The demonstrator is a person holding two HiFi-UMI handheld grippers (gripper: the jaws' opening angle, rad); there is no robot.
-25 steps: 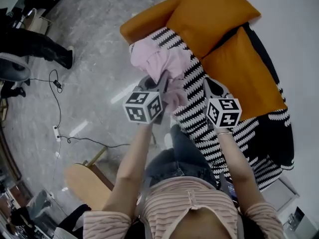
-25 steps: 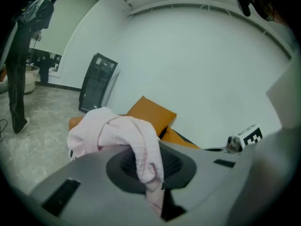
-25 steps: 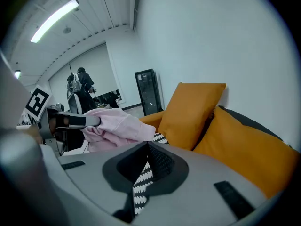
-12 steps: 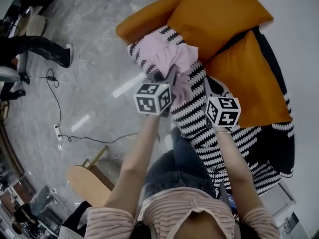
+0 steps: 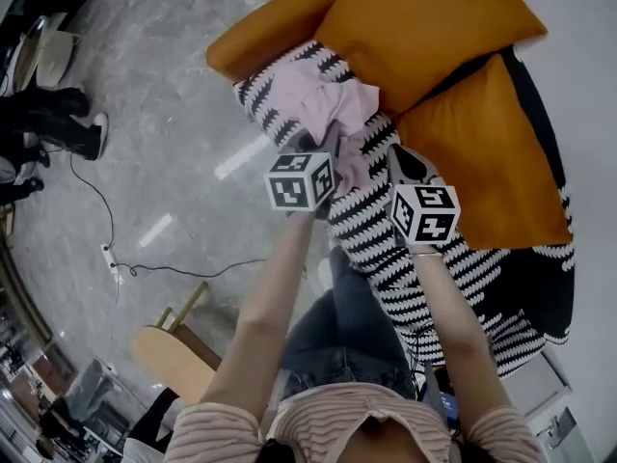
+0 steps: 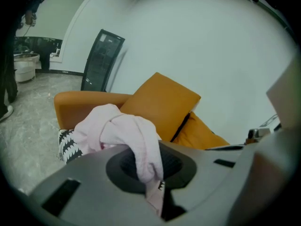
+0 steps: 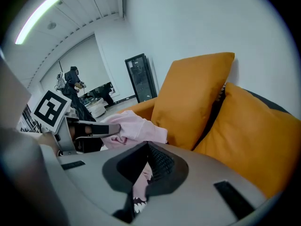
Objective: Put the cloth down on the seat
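Below, zigzag seat (image 5: 386, 249) (orange cushions (image 5: 424, 27)), grey floor (image 5: 164, 114)

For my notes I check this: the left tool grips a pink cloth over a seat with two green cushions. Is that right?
Not quite. The two cushions are orange, not green; the head view shows it. The left tool does grip the pink cloth over the seat.

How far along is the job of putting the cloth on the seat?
Done: the pink cloth is over the patterned seat. In hand: the left gripper is shut on it, and the right gripper seems to pinch an edge too. Left: settle it on the seat, since contact is unclear, then open both grippers.
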